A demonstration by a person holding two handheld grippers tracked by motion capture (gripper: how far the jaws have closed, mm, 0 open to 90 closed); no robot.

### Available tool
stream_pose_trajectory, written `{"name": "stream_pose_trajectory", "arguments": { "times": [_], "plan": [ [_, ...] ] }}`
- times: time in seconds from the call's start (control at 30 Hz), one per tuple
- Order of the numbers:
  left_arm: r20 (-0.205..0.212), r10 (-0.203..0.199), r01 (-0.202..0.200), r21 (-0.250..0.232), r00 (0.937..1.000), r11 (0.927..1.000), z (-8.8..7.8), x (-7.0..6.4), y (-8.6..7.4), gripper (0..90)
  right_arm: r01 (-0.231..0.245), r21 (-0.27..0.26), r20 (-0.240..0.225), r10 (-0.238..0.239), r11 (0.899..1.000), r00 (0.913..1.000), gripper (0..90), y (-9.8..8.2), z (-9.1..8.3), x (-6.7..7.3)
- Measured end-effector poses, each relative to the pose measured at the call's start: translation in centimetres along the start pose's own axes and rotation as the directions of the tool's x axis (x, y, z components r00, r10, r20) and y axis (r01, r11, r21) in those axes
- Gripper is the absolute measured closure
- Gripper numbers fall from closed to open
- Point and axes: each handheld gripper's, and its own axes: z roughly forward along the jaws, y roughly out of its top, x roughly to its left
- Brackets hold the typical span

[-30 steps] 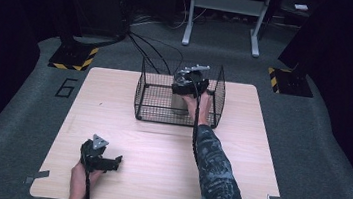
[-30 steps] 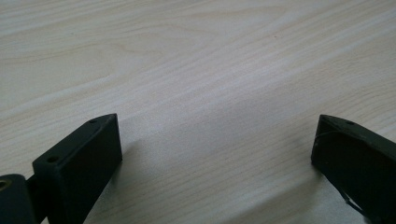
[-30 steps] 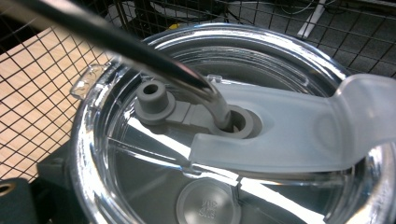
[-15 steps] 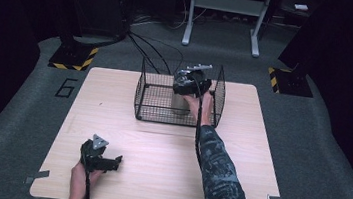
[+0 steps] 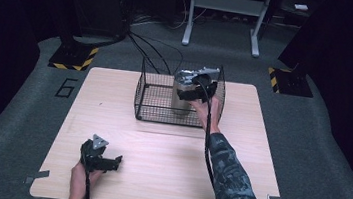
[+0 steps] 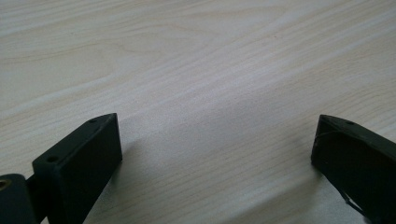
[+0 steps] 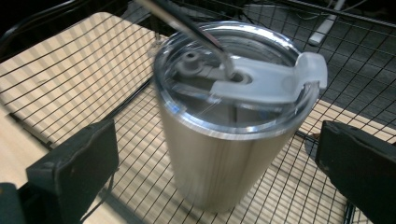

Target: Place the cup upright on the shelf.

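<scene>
A steel tumbler [image 7: 219,158] with a clear lid [image 7: 261,77] and a metal straw [image 7: 187,23] stands upright inside a black wire basket [image 5: 153,112] at the table's far middle. My right gripper [image 5: 187,95] reaches over the basket's near right side, open, with one jaw on each side of the tumbler [image 5: 179,102] and a gap to each. My left gripper [image 5: 113,162] rests on the table near the front left. It is open with bare wood between its jaws [image 6: 217,149].
The light wooden table [image 5: 159,148] is bare between the basket and the front edge. The basket's wire walls [image 7: 70,84] stand close around the tumbler. Cables and a metal stand [image 5: 224,14] lie on the dark floor beyond the table.
My right gripper has shifted slightly at the tumbler inside the basket. The left gripper has stayed where it was.
</scene>
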Motion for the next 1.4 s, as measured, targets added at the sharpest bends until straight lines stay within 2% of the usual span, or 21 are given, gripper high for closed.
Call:
{"name": "stream_pose_trajectory", "arguments": {
  "times": [0.23, 0.27, 0.53, 0.57, 0.67, 0.77, 0.83, 0.97, 1.03, 1.1, 1.13, 1.17, 1.4],
  "plan": [
    [0.000, 0.000, 0.000, 0.000, 1.0000, 1.0000, 0.0, 0.0, 0.0, 1.8, 0.050, -0.010, -0.036, -0.051, 0.999, 0.9981, 0.0, -0.5, -3.2, 1.2],
    [-0.001, -0.001, 0.001, 0.000, 1.0000, 1.0000, 0.0, 0.0, 0.0, 1.8, 0.050, -0.010, -0.036, -0.051, 0.999, 0.9981, 0.0, -0.5, -3.2, 1.2],
    [-0.001, -0.001, 0.001, 0.000, 1.0000, 1.0000, 0.0, 0.0, 0.0, 1.8, 0.096, -0.028, -0.047, -0.098, 0.995, 0.9941, 0.0, -2.7, -7.4, 2.3],
    [-0.001, -0.001, 0.001, 0.000, 1.0000, 1.0000, 0.0, 0.0, 0.0, 1.8, 0.116, -0.030, -0.047, -0.117, 0.993, 0.9919, 0.0, -3.1, -7.8, 2.2],
    [-0.001, -0.001, 0.001, 0.000, 1.0000, 1.0000, 0.0, 0.0, 0.0, 1.8, 0.107, -0.030, -0.047, -0.108, 0.994, 0.9930, 0.0, -3.8, -8.7, 2.3],
    [-0.001, -0.001, 0.001, 0.000, 1.0000, 1.0000, 0.0, 0.0, 0.0, 1.8, 0.114, -0.034, -0.038, -0.116, 0.993, 0.9926, 0.0, -5.6, -10.2, 2.0],
    [-0.001, -0.001, 0.001, 0.000, 1.0000, 1.0000, 0.0, 0.0, 0.0, 1.8, 0.114, -0.033, -0.037, -0.116, 0.993, 0.9926, 0.0, -6.1, -10.6, 2.0],
    [-0.001, -0.001, 0.001, 0.000, 1.0000, 1.0000, 0.0, 0.0, 0.0, 1.8, 0.085, -0.033, -0.008, -0.085, 0.996, 0.9963, 0.0, -8.7, -12.2, 1.6],
    [-0.001, -0.001, 0.001, -0.001, 1.0000, 1.0000, 0.0, 0.0, 0.0, 1.8, 0.087, -0.034, -0.004, -0.087, 0.996, 0.9962, 0.0, -9.2, -12.5, 1.5],
    [-0.001, -0.002, 0.002, -0.001, 1.0000, 1.0000, 0.0, 0.0, 0.0, 1.8, 0.079, -0.028, 0.014, -0.078, 0.997, 0.9968, 0.0, -10.8, -13.2, 1.3],
    [-0.001, -0.002, 0.002, 0.000, 1.0000, 1.0000, 0.0, 0.0, 0.0, 1.8, 0.079, -0.028, 0.014, -0.078, 0.997, 0.9968, 0.0, -10.8, -13.2, 1.3],
    [-0.001, -0.002, 0.002, -0.001, 1.0000, 1.0000, 0.0, 0.0, 0.0, 1.7, 0.074, -0.017, 0.035, -0.073, 0.997, 0.9967, 0.0, -11.8, -13.7, 1.1],
    [-0.001, -0.002, 0.002, 0.000, 1.0000, 1.0000, 0.0, 0.0, 0.0, 1.8, 0.047, 0.033, 0.090, -0.050, 0.998, 0.9947, 0.0, -16.5, -14.4, 0.4]
  ]
}}
